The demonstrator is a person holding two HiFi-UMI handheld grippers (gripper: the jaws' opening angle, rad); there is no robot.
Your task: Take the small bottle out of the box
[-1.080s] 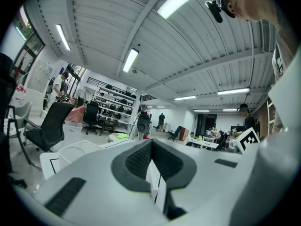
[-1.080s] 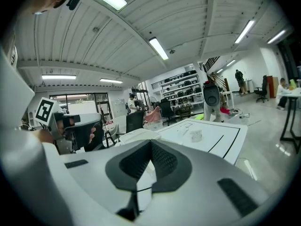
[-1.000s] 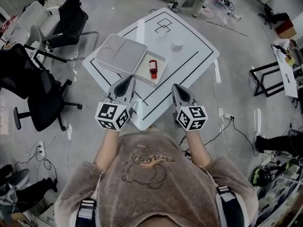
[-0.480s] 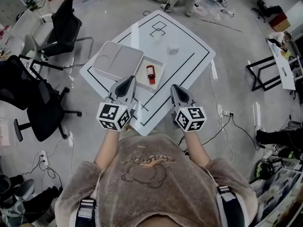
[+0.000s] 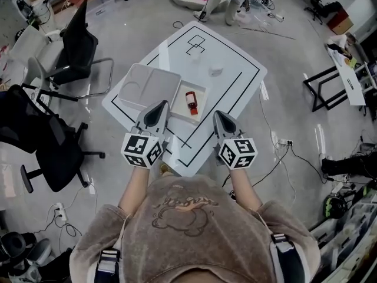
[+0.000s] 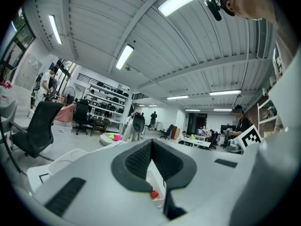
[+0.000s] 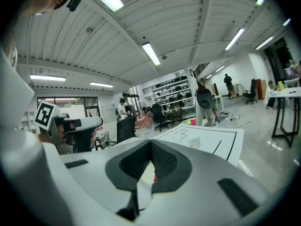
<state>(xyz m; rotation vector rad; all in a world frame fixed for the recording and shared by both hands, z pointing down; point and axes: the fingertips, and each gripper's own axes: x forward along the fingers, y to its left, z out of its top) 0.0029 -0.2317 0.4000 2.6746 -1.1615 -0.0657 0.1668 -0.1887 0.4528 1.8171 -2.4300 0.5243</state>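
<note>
The small red bottle (image 5: 191,101) lies on its side in the shallow white open box (image 5: 202,92), long axis pointing away from the person, ahead of and between the left gripper (image 5: 156,112) and right gripper (image 5: 224,121), both closed tight and empty, neither clearly nearer.

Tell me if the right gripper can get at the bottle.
Probably yes: the bottle lies in the open box, with nothing between it and the right gripper; its jaws are shut.
</note>
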